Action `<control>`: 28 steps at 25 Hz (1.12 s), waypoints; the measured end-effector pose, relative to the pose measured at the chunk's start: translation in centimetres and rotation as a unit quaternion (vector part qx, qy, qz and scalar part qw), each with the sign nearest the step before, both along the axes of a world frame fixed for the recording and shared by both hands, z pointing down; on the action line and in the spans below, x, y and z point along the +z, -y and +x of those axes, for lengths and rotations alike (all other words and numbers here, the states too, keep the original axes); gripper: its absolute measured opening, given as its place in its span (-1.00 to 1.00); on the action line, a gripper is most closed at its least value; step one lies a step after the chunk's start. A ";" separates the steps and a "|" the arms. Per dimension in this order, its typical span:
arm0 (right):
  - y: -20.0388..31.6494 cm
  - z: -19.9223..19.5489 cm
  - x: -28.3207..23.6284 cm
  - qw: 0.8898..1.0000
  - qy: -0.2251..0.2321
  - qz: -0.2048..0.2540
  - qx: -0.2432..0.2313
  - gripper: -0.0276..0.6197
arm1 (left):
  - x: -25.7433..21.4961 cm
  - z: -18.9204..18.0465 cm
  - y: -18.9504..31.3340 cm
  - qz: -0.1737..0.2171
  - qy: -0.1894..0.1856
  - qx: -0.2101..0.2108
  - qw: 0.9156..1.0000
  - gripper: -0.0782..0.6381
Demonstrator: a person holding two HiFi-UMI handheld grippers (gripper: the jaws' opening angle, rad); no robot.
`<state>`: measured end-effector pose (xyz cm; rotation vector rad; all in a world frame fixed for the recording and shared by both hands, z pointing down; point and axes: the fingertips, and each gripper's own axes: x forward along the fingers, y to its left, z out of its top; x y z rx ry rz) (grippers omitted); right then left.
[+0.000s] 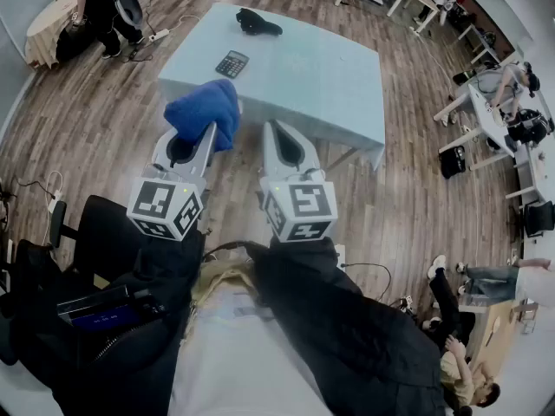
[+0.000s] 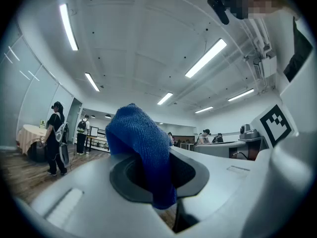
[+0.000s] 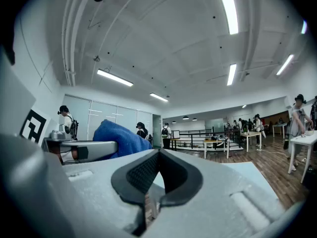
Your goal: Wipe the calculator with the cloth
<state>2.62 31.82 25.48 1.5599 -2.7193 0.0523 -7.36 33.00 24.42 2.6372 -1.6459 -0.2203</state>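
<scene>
Closest in, you've got both tongs held up in front of you, marker cubes facing back at you. Your left gripper is clamped on the blue cloth. Its own view shows the nubbly microfibre squeezed between the dark rubbery pads, bunched in a rounded lump above them with a flap hanging down the front. The head view can't show you that pinch; it only gives a soft blue blob sticking out past the left tips. Your right gripper has its jaws pressed together with nothing in them. In its view the ribbed black pad faces meet on a thin line, and the cloth pokes up off to its left, beside it. Only the head view shows the calculator: small, dark, flat and rectangular, lying on the pale blue table near its left edge, beyond the cloth and well apart from both tongs. Neither gripper view catches it, since both are tilted up at the ceiling lights. Further back on the table there's a black lumpy thing, can't tell what it is. Wood plank floor all round.
</scene>
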 end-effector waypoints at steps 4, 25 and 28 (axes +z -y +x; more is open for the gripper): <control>-0.1 -0.1 0.4 1.000 -0.003 -0.004 0.003 -0.93 | 0.4 0.1 0.1 -0.004 0.000 0.001 1.000 -0.61; -0.5 -3.1 3.6 1.000 -0.001 -0.027 0.000 -0.92 | 4.6 -4.4 -0.2 -0.050 -0.008 -0.009 0.999 -0.61; 0.0 -5.3 4.6 0.999 -0.006 -0.044 0.004 -0.92 | 5.7 -6.9 0.0 -0.066 -0.013 -0.007 0.998 -0.61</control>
